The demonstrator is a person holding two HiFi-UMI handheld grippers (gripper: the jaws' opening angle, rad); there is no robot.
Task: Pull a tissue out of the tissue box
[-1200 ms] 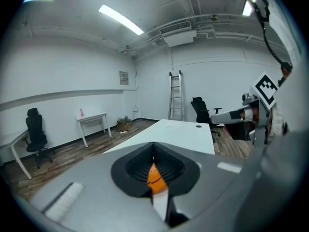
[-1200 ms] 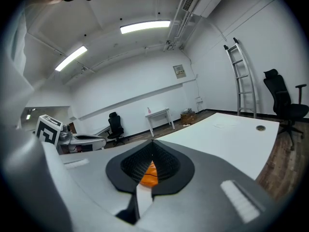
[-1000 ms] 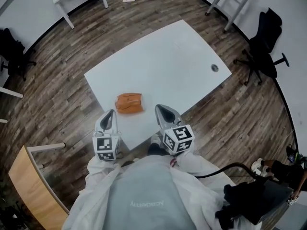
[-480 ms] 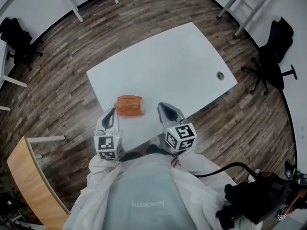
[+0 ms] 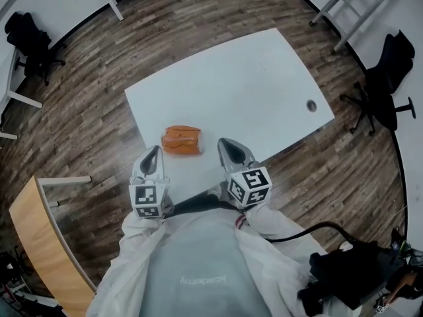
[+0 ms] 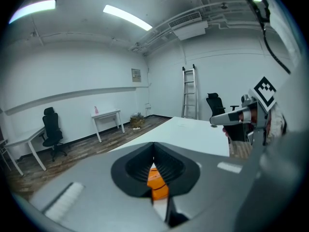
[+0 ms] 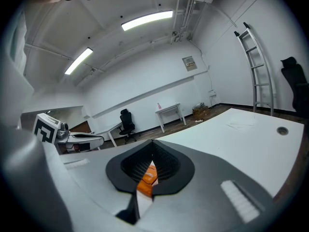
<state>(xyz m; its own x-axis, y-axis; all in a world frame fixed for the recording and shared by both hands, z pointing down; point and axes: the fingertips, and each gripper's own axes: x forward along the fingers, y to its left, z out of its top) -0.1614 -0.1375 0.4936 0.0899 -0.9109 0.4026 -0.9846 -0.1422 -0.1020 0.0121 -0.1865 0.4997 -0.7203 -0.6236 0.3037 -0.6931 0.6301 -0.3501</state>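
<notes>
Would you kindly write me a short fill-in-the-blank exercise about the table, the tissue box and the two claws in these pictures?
1. The tissue box lying on the white table is ____ in colour.
2. The left claw and the right claw both have their jaws ____, with nothing held.
3. Beyond the table's far corner, a ____ leans by the wall.

Missing words: orange; shut; ladder.
</notes>
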